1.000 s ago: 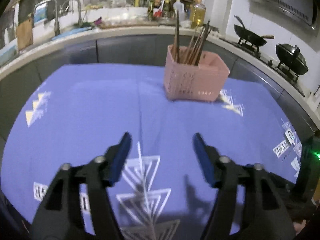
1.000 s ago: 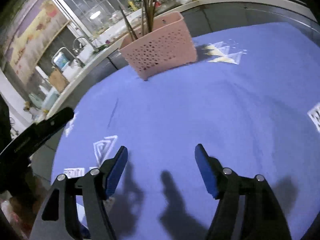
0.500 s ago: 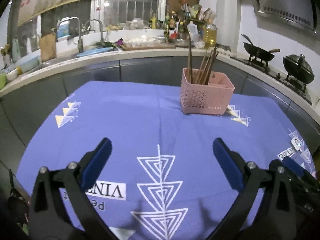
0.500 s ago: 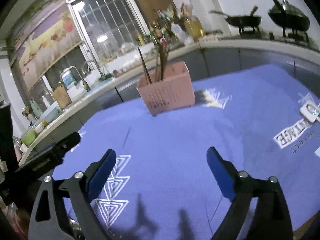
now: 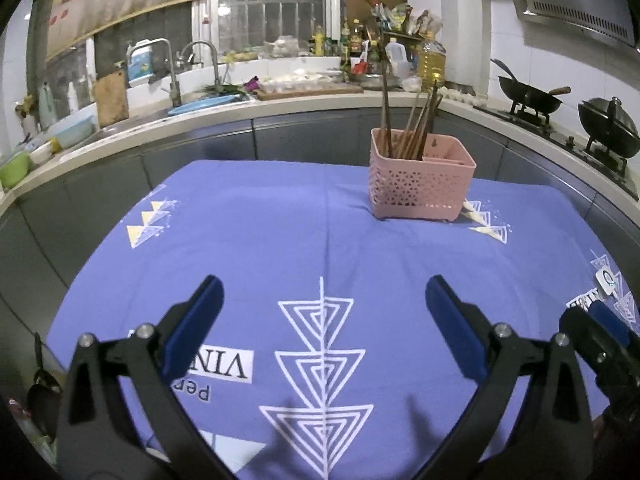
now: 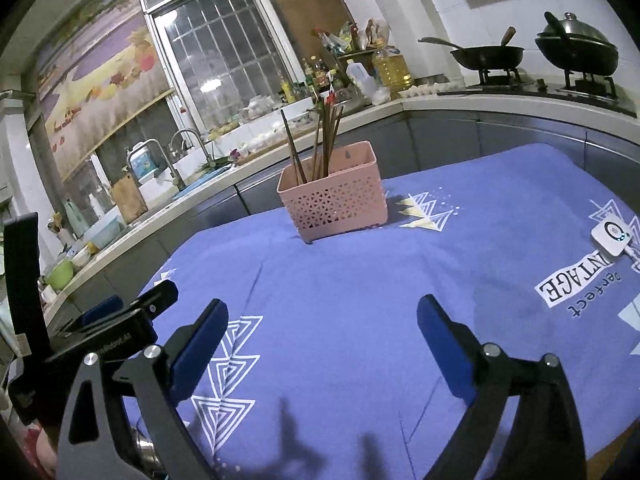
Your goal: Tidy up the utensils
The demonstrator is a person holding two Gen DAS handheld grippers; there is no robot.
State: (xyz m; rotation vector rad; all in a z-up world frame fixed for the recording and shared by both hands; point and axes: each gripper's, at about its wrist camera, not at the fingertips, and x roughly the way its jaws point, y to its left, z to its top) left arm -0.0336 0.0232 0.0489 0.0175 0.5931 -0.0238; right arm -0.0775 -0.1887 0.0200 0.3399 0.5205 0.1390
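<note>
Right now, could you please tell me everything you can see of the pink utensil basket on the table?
The pink utensil basket is a rectangular holder that looks like plastic, with perforated lattice walls and a smooth solid rim. A divider splits it into compartments. It stands upright on the blue tablecloth toward the far side of the table, beside a printed triangle pattern. A bunch of dark wooden chopsticks stands in its left compartment, leaning on the rim; the right compartment looks empty. Neither gripper touches it.
</note>
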